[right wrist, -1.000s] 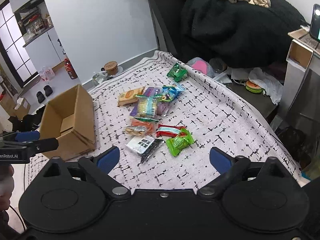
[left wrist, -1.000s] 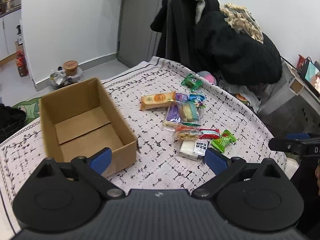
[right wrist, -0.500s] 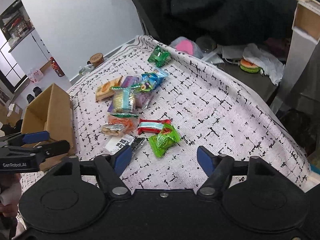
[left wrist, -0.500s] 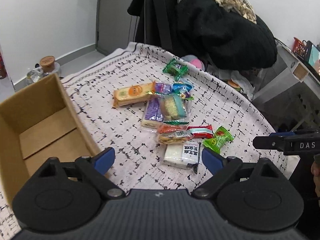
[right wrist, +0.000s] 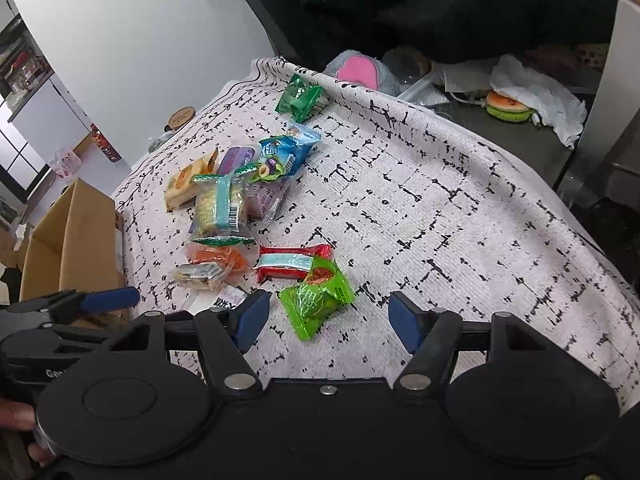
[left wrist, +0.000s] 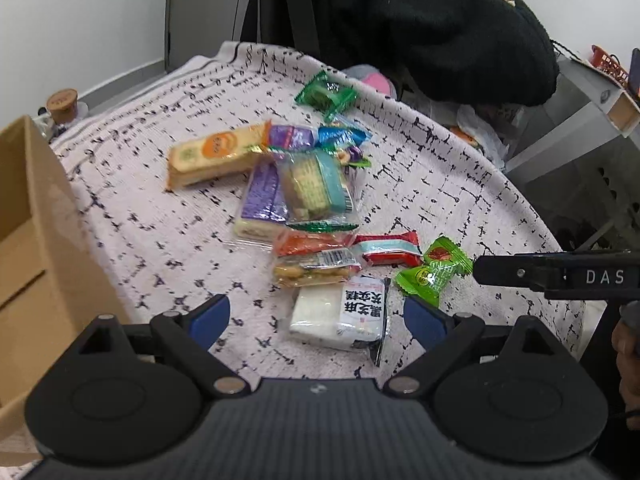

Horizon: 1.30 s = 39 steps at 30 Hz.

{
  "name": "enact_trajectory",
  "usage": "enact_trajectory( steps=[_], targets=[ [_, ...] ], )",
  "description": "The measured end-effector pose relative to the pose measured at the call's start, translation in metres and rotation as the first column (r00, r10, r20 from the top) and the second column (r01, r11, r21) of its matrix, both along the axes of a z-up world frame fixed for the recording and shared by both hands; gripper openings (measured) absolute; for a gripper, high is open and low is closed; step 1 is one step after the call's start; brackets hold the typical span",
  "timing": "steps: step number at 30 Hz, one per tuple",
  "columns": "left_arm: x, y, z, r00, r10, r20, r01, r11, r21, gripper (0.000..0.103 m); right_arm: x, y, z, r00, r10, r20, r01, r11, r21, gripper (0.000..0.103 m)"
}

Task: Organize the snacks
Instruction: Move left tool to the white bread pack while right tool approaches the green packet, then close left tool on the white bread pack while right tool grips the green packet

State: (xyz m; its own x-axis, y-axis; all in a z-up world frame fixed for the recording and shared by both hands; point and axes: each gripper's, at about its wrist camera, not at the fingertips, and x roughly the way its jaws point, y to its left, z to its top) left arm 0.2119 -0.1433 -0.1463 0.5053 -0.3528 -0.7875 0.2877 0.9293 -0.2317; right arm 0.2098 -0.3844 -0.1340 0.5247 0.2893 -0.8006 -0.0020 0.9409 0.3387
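Left wrist view: the left gripper (left wrist: pixel 316 314) hangs over the near part of the table (left wrist: pixel 460 184), its blue pads wide apart, with a white packet printed in black (left wrist: pixel 340 312) lying between them untouched. Just beyond it sit an orange snack bag (left wrist: pixel 316 260), a red bar (left wrist: pixel 388 247) and a light green candy packet (left wrist: pixel 432 272). Farther toward the middle lie a purple packet (left wrist: pixel 262 200), a teal cracker pack (left wrist: pixel 316 186) and a tan biscuit pack (left wrist: pixel 216 156); a dark green packet (left wrist: pixel 326 94) rests near the far edge. An open cardboard box (left wrist: pixel 36 232) stands at the left edge. The right gripper's finger (left wrist: pixel 552 274) reaches in from the right, just beside the green candy.

Right wrist view: the right gripper (right wrist: pixel 324 318) has its jaws closing, the light green candy packet (right wrist: pixel 316 298) between them with gaps on both sides. The red bar (right wrist: pixel 292 264) touches the candy's far end. The left gripper (right wrist: pixel 108 300) shows at the left, before the cardboard box (right wrist: pixel 68 248).
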Motion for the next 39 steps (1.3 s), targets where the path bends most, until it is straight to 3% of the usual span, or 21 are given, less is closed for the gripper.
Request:
enact_trajectory(
  steps=[13,19,22,23,24,25,31,39],
  targets=[
    [0.018,-0.022,-0.033,0.997,-0.028,-0.07,0.029,0.999,0.024,0.094,0.019,-0.001,-0.025,1.0,-0.017,-0.021,0.018,0.999,0.042,0.061],
    [0.018,-0.028,-0.04,0.997,-0.023,-0.067,0.027,0.998,0.051,0.082,0.024,0.006,-0.033,1.0,-0.004,-0.022,0.005,0.999,0.047,0.061],
    [0.015,-0.03,-0.039,0.999,-0.011,-0.051,0.014,0.997,0.072,0.068,0.025,0.01,-0.035,1.0,0.003,-0.021,-0.002,0.999,0.042,0.049],
    [0.015,-0.029,-0.038,0.999,-0.005,-0.052,0.008,0.998,0.069,0.065,0.025,0.011,-0.036,1.0,0.008,-0.025,-0.007,0.999,0.044,0.039],
    [0.014,-0.028,-0.037,0.999,0.002,-0.053,0.001,0.998,0.061,0.064,0.024,0.011,-0.036,1.0,0.013,-0.027,-0.012,0.999,0.048,0.037],
    [0.013,-0.026,-0.036,0.998,0.01,-0.055,-0.007,0.998,0.059,0.06,0.023,0.012,-0.035,1.0,0.018,-0.023,-0.017,0.999,0.048,0.036],
    [0.003,-0.02,-0.026,0.999,0.027,-0.042,-0.025,0.999,0.046,0.057,0.012,0.018,-0.019,0.997,0.064,0.032,-0.065,0.997,0.041,0.033],
    [-0.013,-0.011,0.003,0.999,0.028,0.045,-0.028,1.0,0.004,0.056,-0.003,0.025,0.006,0.995,0.049,0.09,-0.052,0.998,0.024,0.032]
  ],
)
